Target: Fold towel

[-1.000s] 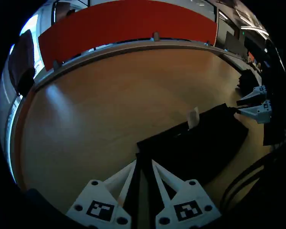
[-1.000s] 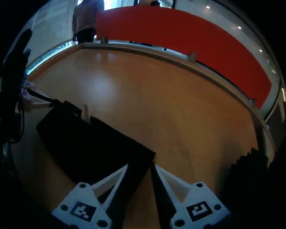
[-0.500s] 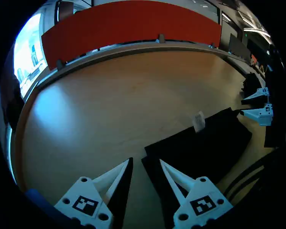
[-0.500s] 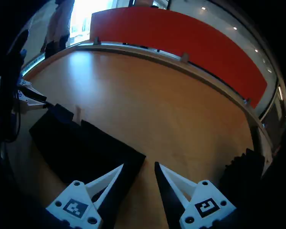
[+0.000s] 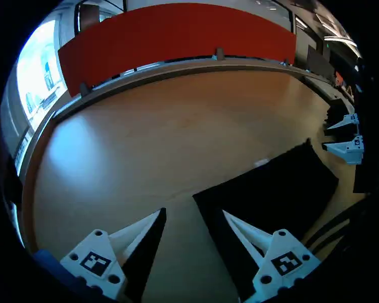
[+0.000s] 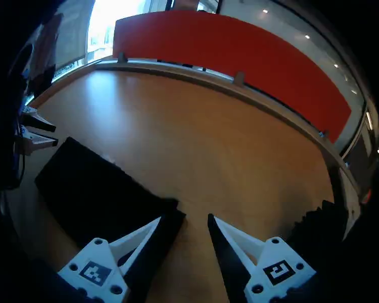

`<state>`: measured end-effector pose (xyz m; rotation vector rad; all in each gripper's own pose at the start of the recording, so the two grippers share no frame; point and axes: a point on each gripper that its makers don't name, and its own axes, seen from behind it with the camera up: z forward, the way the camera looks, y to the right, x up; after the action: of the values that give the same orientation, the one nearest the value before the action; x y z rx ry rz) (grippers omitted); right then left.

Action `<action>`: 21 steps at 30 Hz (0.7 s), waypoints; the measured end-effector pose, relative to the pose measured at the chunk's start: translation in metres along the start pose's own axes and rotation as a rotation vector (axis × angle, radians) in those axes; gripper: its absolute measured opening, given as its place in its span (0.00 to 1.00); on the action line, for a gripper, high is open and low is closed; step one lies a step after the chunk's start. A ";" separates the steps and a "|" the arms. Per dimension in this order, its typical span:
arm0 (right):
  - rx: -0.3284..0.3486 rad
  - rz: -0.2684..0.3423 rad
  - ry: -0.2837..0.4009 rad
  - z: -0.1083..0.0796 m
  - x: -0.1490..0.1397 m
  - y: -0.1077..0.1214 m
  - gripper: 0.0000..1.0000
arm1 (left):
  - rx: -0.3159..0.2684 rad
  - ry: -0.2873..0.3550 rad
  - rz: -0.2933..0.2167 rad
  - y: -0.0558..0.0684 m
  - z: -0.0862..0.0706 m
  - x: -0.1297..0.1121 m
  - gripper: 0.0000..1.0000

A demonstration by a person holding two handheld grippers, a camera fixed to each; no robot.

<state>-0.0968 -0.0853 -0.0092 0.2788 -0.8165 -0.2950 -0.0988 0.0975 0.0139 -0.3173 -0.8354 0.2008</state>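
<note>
A black towel (image 5: 270, 194) lies flat in a folded rectangle on the wooden table (image 5: 154, 131). My left gripper (image 5: 192, 212) stands open at the towel's near corner, with its right finger over the cloth and nothing between the fingers. In the right gripper view the same towel (image 6: 96, 194) stretches away to the left. My right gripper (image 6: 184, 218) is open at its near corner, the left finger above the cloth edge. Each view shows the other gripper at the towel's far end, the right gripper (image 5: 326, 136) and the left gripper (image 6: 55, 136), both with fingers apart.
A red panel (image 5: 179, 35) stands behind the table's raised back rim (image 6: 270, 103). A dark crumpled heap (image 6: 321, 227) sits on the table to the right of the right gripper. Dark cables (image 5: 331, 227) hang near the towel. Bare wood spreads beyond the towel.
Both grippers have opened and let go of the towel corners they pinched. The lifted edge has dropped flat onto the layer below, and the white tag has nearly gone from sight.
</note>
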 end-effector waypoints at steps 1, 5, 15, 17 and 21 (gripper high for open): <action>0.003 0.000 0.002 -0.001 0.000 -0.001 0.67 | 0.000 0.001 -0.002 0.000 -0.001 0.000 0.83; 0.020 0.005 0.013 -0.008 0.000 -0.006 0.80 | 0.007 0.008 -0.011 -0.003 -0.009 -0.001 0.93; 0.065 0.006 0.025 -0.034 -0.014 -0.027 0.85 | 0.039 0.008 -0.068 -0.009 -0.041 -0.023 0.93; 0.072 0.003 0.021 -0.039 -0.020 -0.032 0.85 | 0.045 0.006 -0.082 -0.009 -0.049 -0.031 0.93; 0.082 -0.002 0.014 -0.046 -0.031 -0.039 0.85 | 0.055 -0.003 -0.108 -0.007 -0.063 -0.049 0.93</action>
<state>-0.0880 -0.1040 -0.0735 0.3581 -0.8151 -0.2616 -0.0832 0.0638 -0.0574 -0.2197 -0.8458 0.1232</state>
